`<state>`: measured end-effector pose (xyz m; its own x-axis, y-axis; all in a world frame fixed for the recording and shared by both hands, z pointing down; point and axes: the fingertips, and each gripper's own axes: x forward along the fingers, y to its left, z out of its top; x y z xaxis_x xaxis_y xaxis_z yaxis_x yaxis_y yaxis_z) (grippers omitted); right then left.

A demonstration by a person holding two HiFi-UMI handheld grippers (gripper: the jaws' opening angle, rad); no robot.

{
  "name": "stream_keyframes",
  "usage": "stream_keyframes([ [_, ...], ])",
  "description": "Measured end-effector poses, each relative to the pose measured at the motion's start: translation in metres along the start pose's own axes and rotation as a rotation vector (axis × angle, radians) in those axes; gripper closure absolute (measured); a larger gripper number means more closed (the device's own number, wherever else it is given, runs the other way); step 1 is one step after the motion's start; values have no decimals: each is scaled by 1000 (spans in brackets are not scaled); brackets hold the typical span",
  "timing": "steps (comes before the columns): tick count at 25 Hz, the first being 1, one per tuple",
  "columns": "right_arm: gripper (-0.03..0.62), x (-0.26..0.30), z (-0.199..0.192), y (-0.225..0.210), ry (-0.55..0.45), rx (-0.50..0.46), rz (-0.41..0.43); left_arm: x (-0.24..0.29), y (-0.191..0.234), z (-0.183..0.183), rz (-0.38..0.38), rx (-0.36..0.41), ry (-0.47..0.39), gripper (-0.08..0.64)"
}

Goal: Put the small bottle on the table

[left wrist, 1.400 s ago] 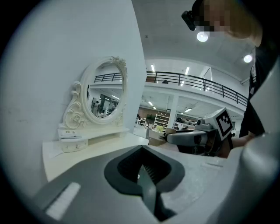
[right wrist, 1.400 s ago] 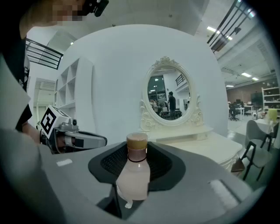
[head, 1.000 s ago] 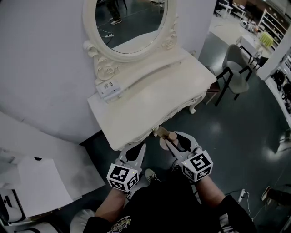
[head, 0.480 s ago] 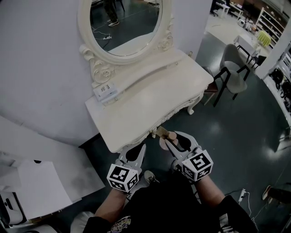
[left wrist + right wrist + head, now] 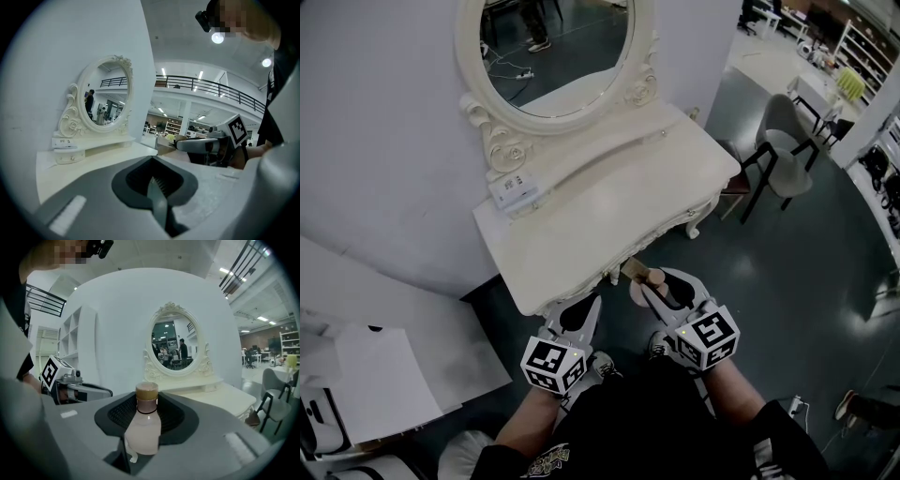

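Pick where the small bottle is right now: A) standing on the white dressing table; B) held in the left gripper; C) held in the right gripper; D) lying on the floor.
C: the right gripper is shut on the small bottle, which is not yet set on the table.

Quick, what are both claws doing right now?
Left claw: closed, nothing in it.
Right claw: closed, holding the small bottle.

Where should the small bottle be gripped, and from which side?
Take the small bottle by its wide body, from both sides, as the right tongs do now: it stands upright, and the body is broader than the neck and cap.
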<state>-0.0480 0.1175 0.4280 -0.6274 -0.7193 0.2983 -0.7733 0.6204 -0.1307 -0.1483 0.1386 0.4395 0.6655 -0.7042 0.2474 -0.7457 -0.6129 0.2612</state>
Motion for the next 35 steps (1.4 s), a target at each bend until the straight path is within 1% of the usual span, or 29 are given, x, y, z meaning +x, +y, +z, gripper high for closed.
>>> stream_keyframes([
  [19, 425, -12, 4, -64, 7, -6, 73, 53, -31, 10, 73, -12, -10, 560],
  [35, 425, -28, 0, -123, -1, -10, 125, 109, -66, 4, 117, -17, -4, 560],
])
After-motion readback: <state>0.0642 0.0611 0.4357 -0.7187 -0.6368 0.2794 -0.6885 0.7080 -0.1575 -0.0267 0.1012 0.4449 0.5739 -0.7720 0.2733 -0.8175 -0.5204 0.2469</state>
